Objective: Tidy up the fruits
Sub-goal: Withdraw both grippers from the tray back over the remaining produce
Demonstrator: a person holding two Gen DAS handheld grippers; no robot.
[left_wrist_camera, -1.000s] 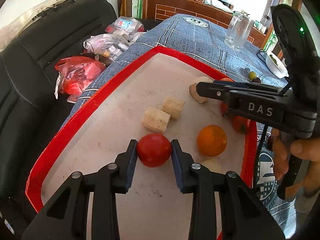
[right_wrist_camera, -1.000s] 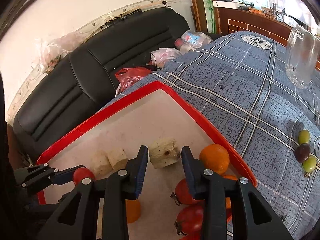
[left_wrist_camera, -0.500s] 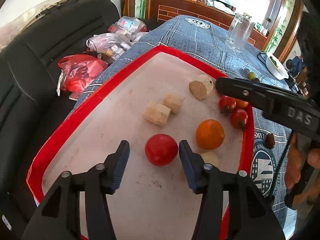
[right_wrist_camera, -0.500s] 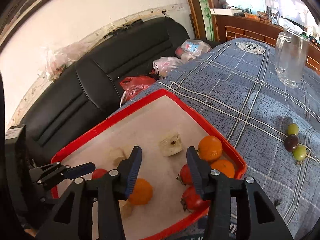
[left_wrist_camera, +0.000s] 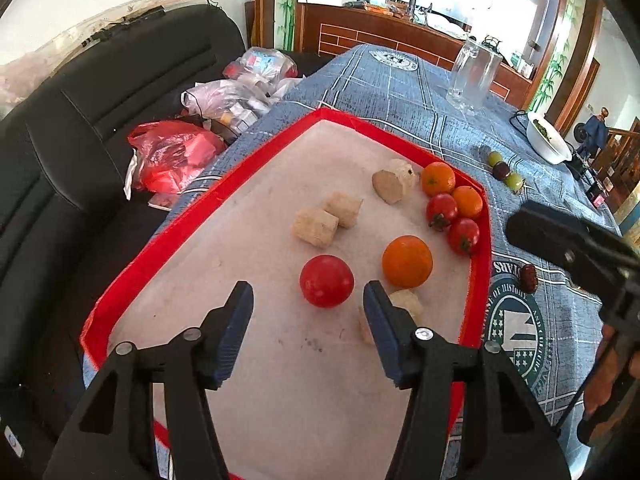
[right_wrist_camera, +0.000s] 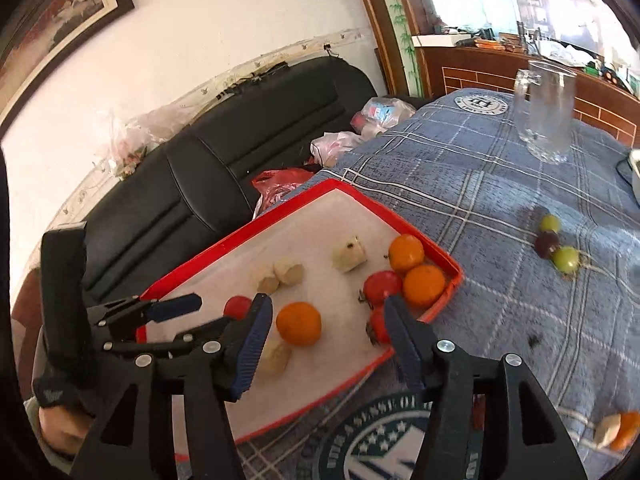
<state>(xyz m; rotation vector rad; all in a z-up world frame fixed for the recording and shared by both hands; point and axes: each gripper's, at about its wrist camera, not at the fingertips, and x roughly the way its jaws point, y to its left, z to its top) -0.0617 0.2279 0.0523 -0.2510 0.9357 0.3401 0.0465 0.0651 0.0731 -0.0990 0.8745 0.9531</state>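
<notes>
A red-rimmed tray [left_wrist_camera: 192, 216] holds a red tomato [left_wrist_camera: 327, 281], a large orange [left_wrist_camera: 407, 261], several pale cut chunks [left_wrist_camera: 316, 226] and a corner cluster of small oranges and tomatoes [left_wrist_camera: 441, 209]. My left gripper [left_wrist_camera: 306, 292] hovers just short of the red tomato. Its jaws are opening and the pads are clear of the fruit. My right gripper [right_wrist_camera: 328, 302] hangs above the tray's near-right edge [right_wrist_camera: 440, 308]. Its jaws are also opening, with nothing between them. The pale chunk [right_wrist_camera: 350, 254] lies free well ahead of it.
Green and dark grapes [right_wrist_camera: 554, 246] lie on the blue checked tablecloth, with a glass mug [right_wrist_camera: 546, 116] farther back. An orange piece [right_wrist_camera: 626, 428] sits near the table's front right. A black sofa [left_wrist_camera: 80, 120] with plastic bags [left_wrist_camera: 172, 156] borders the table on the left. A white bowl [left_wrist_camera: 548, 140] stands far right.
My left gripper let go of the red tomato, opened and drew back slightly. My right gripper released the pale chunk, opened, and pulled back and up from the tray.
</notes>
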